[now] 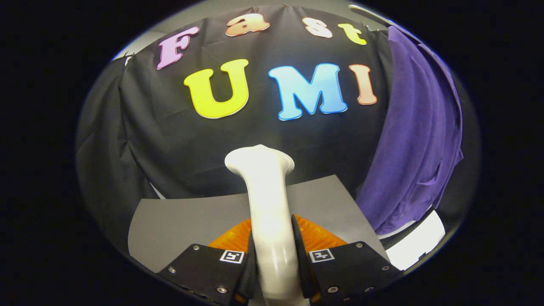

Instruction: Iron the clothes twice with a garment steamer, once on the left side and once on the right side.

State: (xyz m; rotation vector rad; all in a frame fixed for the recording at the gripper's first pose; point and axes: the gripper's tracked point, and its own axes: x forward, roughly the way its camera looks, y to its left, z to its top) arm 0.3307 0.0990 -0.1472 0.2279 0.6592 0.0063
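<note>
A white garment steamer (265,199) stands upright between my fingers, its handle running down through them and its flared head rising just ahead. My gripper (272,250) is shut on the steamer's handle, both fingers pressing its sides. A purple garment (414,140) hangs off to the right, beyond the fingers and apart from the steamer head. The steamer's head points toward the black cloth wall, not at the garment.
A grey tabletop (178,221) lies below and ahead of the fingers. An orange ribbed surface (314,236) shows just behind the steamer handle. A white edge (414,246) sits under the garment's hem at the right.
</note>
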